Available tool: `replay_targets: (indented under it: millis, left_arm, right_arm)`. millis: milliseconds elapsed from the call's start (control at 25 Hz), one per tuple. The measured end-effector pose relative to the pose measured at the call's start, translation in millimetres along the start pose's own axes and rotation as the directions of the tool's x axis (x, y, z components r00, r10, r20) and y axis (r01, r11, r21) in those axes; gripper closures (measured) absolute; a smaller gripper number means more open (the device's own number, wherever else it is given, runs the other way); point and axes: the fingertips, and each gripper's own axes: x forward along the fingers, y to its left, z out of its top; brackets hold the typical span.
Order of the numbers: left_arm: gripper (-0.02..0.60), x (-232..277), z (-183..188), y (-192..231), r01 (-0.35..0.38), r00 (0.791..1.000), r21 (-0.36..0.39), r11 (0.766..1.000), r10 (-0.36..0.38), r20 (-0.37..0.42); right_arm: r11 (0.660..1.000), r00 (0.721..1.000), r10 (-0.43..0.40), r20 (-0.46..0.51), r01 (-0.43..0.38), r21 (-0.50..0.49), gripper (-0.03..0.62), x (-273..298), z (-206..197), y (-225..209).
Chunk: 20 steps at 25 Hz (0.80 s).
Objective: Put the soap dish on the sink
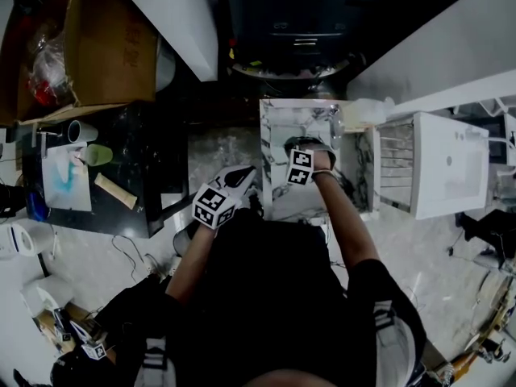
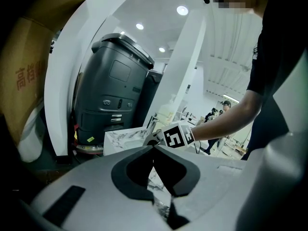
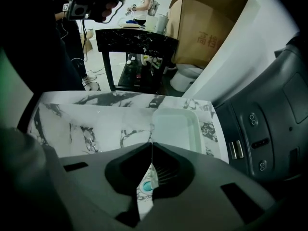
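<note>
A pale green, see-through soap dish hangs just over the white marble sink, near its right side. My right gripper points steeply down and is shut on the dish's near rim. In the head view the right gripper is over the marble sink, and the dish is hidden behind it. The teal drain ring of the basin shows under the jaws. My left gripper is shut with nothing in it. It is held still, left of the sink, by its front corner.
A dark grey machine stands behind the sink. A black table with a cup and papers is at the left, beside a cardboard box. A white rack unit stands to the right. A faucet rises at the sink's far right.
</note>
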Motion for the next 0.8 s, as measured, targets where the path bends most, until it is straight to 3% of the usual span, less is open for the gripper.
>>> replay_targets:
  millis: [800]
  left_arm:
    - [0.581, -9, -6, 5, -0.025, 0.999, -0.009, 1.000, 0.024, -0.021]
  right_arm:
    - [0.996, 0.995, -0.074, -0.065, 0.070, -0.063, 0.583, 22, -5, -20]
